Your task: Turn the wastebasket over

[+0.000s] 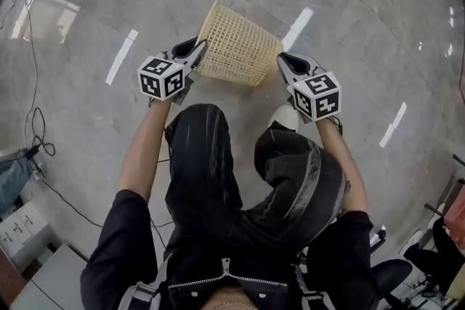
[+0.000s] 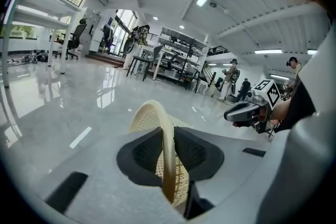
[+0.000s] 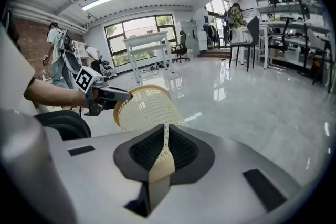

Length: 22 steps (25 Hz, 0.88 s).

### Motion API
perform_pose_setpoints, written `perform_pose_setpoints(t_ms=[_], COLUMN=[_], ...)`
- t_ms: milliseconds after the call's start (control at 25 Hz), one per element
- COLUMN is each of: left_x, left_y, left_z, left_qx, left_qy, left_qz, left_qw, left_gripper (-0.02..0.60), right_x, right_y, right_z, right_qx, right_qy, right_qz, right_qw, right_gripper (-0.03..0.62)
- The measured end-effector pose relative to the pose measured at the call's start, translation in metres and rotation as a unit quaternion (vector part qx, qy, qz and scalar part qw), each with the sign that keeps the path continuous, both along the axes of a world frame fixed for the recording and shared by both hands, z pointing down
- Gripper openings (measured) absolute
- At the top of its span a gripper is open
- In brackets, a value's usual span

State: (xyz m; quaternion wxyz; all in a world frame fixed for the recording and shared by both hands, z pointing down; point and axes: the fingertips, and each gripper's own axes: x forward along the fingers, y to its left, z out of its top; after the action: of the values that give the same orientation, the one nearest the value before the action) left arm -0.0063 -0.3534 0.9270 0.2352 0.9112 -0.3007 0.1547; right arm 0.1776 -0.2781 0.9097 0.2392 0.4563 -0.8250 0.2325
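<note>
1. Cream lattice wastebasket (image 1: 236,47), upper centre of the head view, is tipped on its side and held up between both grippers.
2. The left gripper (image 1: 197,51) is clamped on its wide rim. The right gripper (image 1: 283,60) pinches the narrow end's edge.
3. Glossy grey floor (image 1: 349,3) lies open all round, and the person's knees (image 1: 207,149) crowd just below.
4. Its inside cannot be made out.

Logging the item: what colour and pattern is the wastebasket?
The wastebasket is pale cream with an open lattice mesh; clearest in the head view.
</note>
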Motion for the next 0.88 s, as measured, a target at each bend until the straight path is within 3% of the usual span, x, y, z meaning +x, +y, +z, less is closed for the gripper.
perform_pose_setpoints(t_ms=[120,280,440,720,880], left_x=[-0.013,-0.015,-0.016,-0.014,-0.016], left_y=[0.000,0.003,0.006,0.003,-0.002], left_z=[0.009,0.010,0.010,-0.005,-0.004], left_qx=[0.000,0.018,0.034,0.095,0.109], left_qy=[-0.007,-0.016,-0.037,-0.091,-0.146], left_qz=[-0.010,-0.006,0.003,0.032,0.049], left_qw=[0.9999,0.9997,0.9987,0.9908,0.9820], left_gripper=[0.074,0.080,0.086,0.103,0.083], right_x=[-0.008,-0.009,-0.005,-0.009,-0.012], right_y=[0.005,0.012,0.024,0.029,0.027], right_z=[0.028,0.061,0.085,0.110,0.111], right_qx=[-0.029,-0.077,-0.117,-0.146,-0.154], right_qy=[0.013,-0.003,-0.028,-0.063,-0.080], right_qz=[-0.012,0.000,0.024,0.026,0.029], right_qw=[0.999,0.997,0.992,0.987,0.984], right_gripper=[0.030,0.168,0.228,0.256,0.255])
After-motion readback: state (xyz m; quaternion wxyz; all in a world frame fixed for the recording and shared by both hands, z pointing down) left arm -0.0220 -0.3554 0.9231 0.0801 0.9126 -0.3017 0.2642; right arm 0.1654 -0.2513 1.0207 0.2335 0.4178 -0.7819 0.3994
